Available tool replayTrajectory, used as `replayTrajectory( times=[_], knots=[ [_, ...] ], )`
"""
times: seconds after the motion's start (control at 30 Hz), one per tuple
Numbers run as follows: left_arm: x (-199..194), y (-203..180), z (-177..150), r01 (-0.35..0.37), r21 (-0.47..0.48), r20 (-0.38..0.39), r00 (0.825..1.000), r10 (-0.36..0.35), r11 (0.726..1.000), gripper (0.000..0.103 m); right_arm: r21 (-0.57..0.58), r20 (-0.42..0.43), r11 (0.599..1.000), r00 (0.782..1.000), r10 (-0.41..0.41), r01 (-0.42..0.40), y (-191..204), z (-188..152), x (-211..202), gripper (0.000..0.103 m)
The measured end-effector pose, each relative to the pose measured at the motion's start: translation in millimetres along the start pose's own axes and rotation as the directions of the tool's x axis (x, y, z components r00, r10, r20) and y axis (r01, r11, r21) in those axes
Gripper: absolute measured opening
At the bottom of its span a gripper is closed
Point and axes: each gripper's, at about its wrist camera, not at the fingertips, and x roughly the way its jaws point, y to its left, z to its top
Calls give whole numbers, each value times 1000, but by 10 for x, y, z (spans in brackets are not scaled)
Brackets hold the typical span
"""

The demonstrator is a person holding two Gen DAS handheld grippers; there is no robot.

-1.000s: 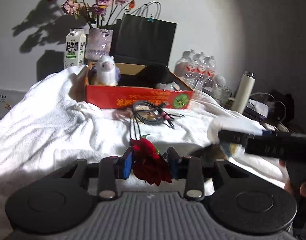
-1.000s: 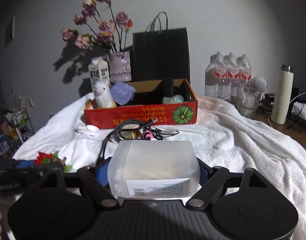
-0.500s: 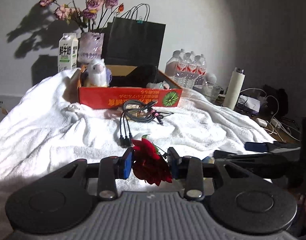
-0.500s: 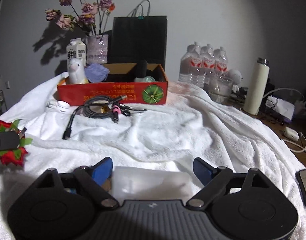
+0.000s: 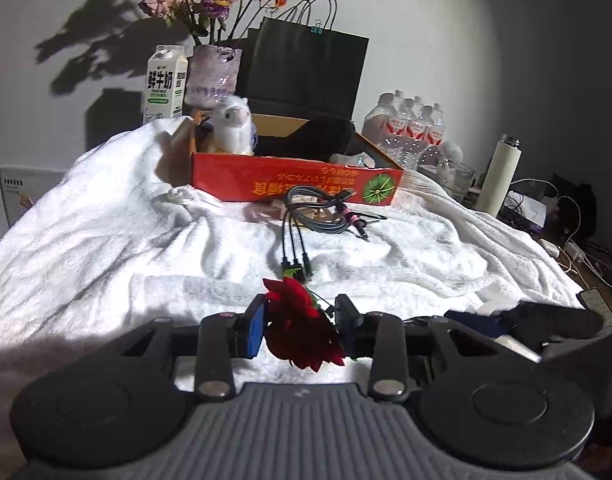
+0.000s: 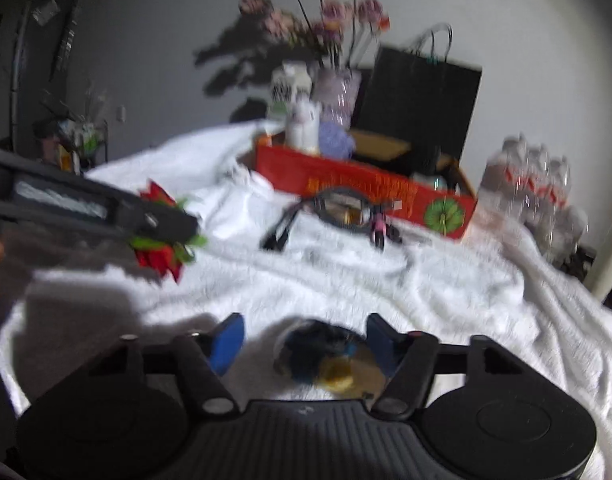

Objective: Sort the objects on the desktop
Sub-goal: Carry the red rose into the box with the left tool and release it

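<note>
My left gripper (image 5: 300, 320) is shut on a red artificial flower (image 5: 302, 332) just above the white towel (image 5: 106, 240). From the right wrist view the same flower (image 6: 158, 256) shows at the left with green leaves. My right gripper (image 6: 304, 340) is low over the towel and its jaws are closing. A small dark blue and yellow thing (image 6: 329, 356), blurred, lies between them near the right pad, with a gap to the left pad (image 6: 226, 340). A red cardboard box (image 5: 298, 184) at the back holds a white plush alpaca (image 5: 234, 124). Coiled cables (image 5: 317, 216) lie in front of it.
Behind the box stand a milk carton (image 5: 164, 84), a vase of dried flowers (image 5: 214, 76) and a black paper bag (image 5: 306, 72). Water bottles (image 5: 409, 128), a white flask (image 5: 499, 176) and loose chargers crowd the right side.
The right gripper let go of the translucent white box, dropped lower and rolled, and now straddles a small dark thing. The left gripper kept the flower and barely shifted.
</note>
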Motion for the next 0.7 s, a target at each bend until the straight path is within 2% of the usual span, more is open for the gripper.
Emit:
replayTrajectory(
  times=[0.1,0.13,0.17,0.2,0.27,0.33,0.5,0.6,0.7],
  knots=[
    [29,51,6,-7,-6,-7,1000,7,1000,37,24,-40,996,995,-87,88,-44,-22,159,31],
    [38,70,25,-7,-5,-6,1000,7,1000,37,43,-46,995,995,-93,95,-88,-11,170,25],
    [41,87,55,-5,-2,-2,1000,5,1000,37,79,-44,995,997,-58,61,-160,7,162,8],
    [46,105,99,1,0,1,1000,-1,1000,37,124,-44,992,999,-12,17,-229,39,153,5],
    [46,149,242,33,6,7,999,-33,999,37,187,-37,982,999,13,-6,-346,114,143,4],
    [30,186,444,51,30,30,998,-52,998,37,195,-8,981,1000,23,-21,-437,249,96,3],
    [39,294,1231,108,90,113,987,-118,990,37,172,111,982,992,65,-83,-751,848,22,2],
    [284,274,1810,124,133,137,980,-142,983,37,115,180,987,979,93,-115,-938,1347,160,2],
    [797,193,2332,117,192,114,983,-141,974,37,117,198,977,968,152,-177,-1195,1894,564,2]
  ],
)
